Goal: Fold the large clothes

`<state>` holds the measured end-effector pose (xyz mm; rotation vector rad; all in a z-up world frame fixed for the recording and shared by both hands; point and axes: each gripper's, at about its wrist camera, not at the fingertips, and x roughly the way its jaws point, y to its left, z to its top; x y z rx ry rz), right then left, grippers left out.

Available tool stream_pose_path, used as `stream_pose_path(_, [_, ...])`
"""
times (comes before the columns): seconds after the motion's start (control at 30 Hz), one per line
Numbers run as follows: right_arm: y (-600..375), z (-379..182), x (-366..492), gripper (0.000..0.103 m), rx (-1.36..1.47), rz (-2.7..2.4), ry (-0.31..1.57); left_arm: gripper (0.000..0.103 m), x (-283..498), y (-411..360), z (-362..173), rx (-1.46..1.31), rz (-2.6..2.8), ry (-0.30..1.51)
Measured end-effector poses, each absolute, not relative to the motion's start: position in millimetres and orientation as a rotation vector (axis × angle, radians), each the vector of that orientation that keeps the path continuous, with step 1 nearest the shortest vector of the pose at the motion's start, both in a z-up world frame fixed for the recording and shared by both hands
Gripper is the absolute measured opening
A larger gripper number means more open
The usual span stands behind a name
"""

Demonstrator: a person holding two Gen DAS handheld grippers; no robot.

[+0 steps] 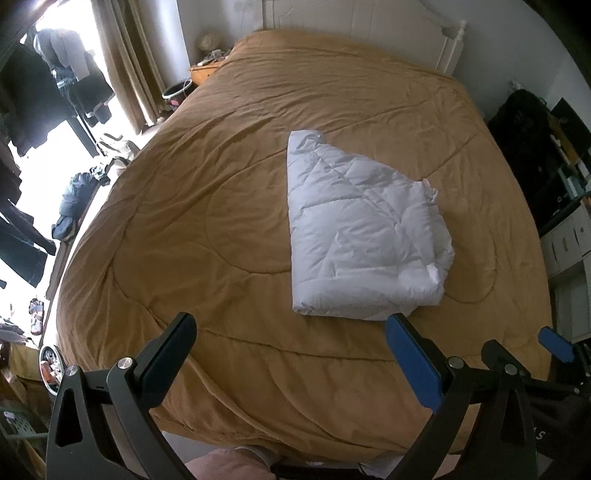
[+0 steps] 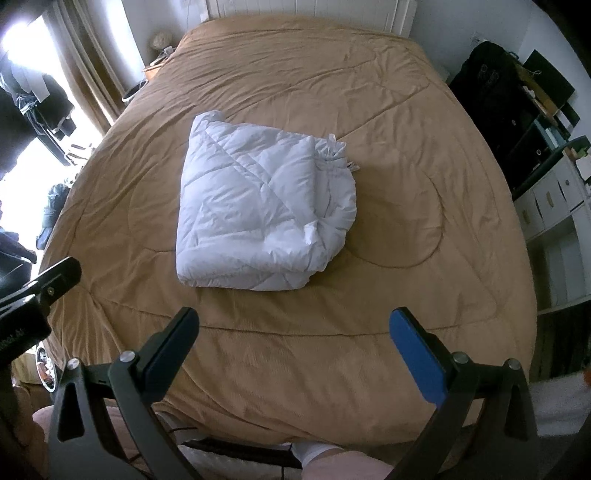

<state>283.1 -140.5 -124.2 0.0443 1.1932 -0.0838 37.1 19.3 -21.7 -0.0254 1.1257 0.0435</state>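
A white quilted duvet [image 1: 362, 236] lies folded into a thick bundle on the tan bedspread [image 1: 207, 206], right of the bed's middle. It also shows in the right wrist view [image 2: 258, 210], with loose ties at its right edge. My left gripper [image 1: 291, 332] is open and empty, held above the foot of the bed, short of the bundle. My right gripper [image 2: 293, 328] is open and empty, also over the foot of the bed. The right gripper's fingers [image 1: 554, 341] show at the right of the left wrist view.
A white headboard [image 1: 388, 29] stands at the far end. Curtains [image 1: 125, 62], hanging dark clothes and floor clutter [image 1: 74, 206] are on the left. Shelves and dark bags [image 2: 517, 110] stand on the right. My legs show at the bed's foot [image 2: 332, 465].
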Motion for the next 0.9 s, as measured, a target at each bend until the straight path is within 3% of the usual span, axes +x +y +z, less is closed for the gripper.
stream_pose_path(0.9, [-140.4,-128.4,275.9,0.103,0.047,-0.071,1.212,0.102,35.2,17.3,-26.2,-0.034,0.024,1.154])
